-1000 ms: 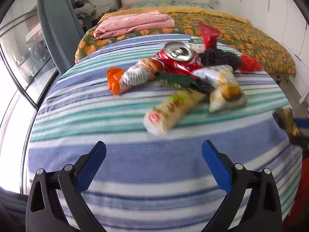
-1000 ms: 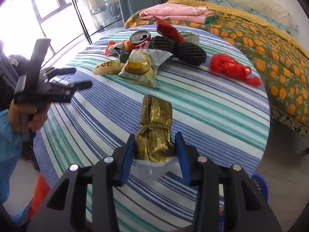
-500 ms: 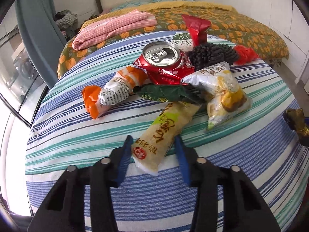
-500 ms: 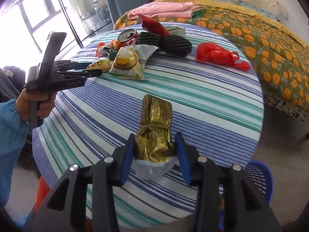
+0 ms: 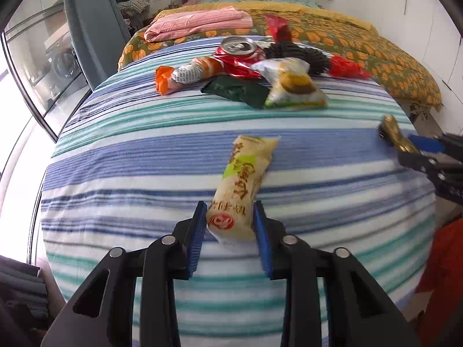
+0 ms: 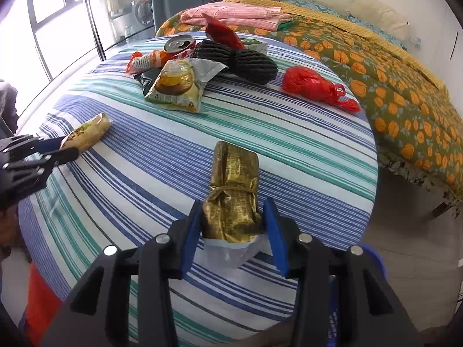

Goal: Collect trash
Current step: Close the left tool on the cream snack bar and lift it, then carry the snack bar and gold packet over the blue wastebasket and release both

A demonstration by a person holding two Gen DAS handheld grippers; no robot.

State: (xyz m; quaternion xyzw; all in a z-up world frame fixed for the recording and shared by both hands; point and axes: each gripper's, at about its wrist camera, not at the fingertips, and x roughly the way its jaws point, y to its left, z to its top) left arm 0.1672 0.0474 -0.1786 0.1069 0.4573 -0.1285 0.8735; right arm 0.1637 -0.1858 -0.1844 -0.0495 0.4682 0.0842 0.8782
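My left gripper (image 5: 230,213) is shut on a cream snack wrapper (image 5: 243,185), held over the near part of the striped round table (image 5: 144,156). It also shows in the right wrist view (image 6: 86,133). My right gripper (image 6: 231,217) is shut on a gold foil packet (image 6: 233,196) near the table's edge; the packet shows in the left wrist view (image 5: 395,137). A pile of trash sits at the far side: a red can (image 5: 238,50), an orange-white wrapper (image 5: 188,73), a dark green wrapper (image 5: 237,91), a chip bag (image 5: 292,85), a black bundle (image 5: 301,56) and a red bag (image 6: 315,86).
A bed with an orange-patterned cover (image 5: 376,57) and folded pink cloth (image 5: 199,24) lies behind the table. A blue basket (image 6: 373,263) sits on the floor under my right gripper. Something red-orange (image 5: 445,260) is low at the right. Glass doors (image 5: 43,66) stand left.
My left gripper went from open to shut on the cream wrapper, then pulled it back from the pile toward the table's near side. My right gripper kept hold of the gold packet.
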